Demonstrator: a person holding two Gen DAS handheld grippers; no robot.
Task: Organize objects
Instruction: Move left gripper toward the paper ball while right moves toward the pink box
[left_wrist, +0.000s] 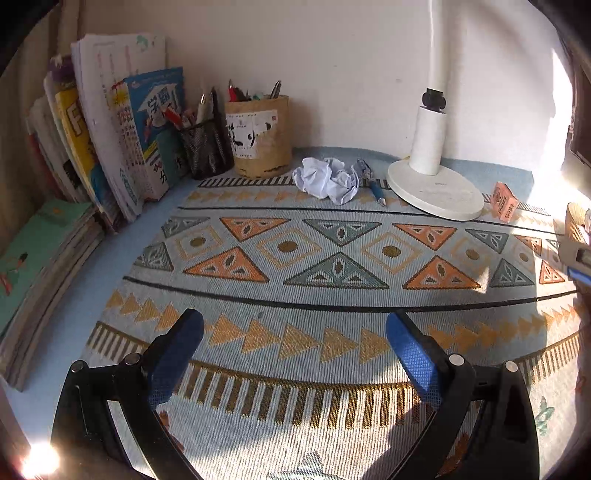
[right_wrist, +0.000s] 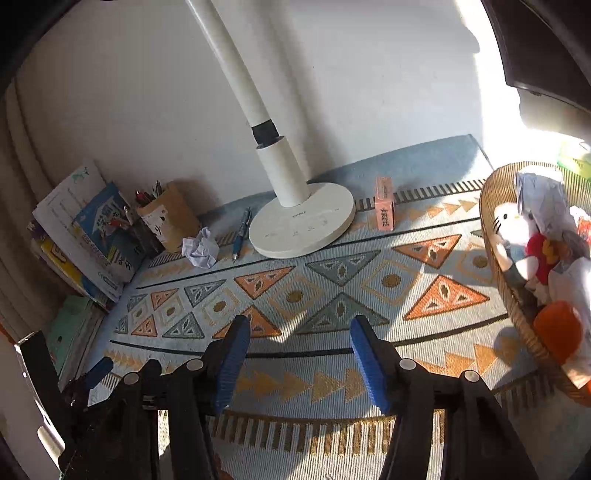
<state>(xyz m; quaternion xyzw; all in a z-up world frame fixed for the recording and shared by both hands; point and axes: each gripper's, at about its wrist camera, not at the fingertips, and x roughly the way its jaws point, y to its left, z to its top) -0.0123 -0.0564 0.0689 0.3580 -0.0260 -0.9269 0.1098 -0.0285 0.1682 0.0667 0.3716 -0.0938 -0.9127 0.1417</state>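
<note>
A crumpled white paper ball lies at the back of the patterned mat, with a blue pen just to its right. A pink eraser box stands right of the lamp base. My left gripper hovers open over the mat's near part, nothing between its blue pads. My right gripper is also open and empty above the mat's middle. A woven basket at the right holds a plush cat toy, crumpled paper and an orange item.
A white lamp stands at the back by the wall. A mesh pen cup and a brown pen pot sit back left. Books lean and lie stacked along the left.
</note>
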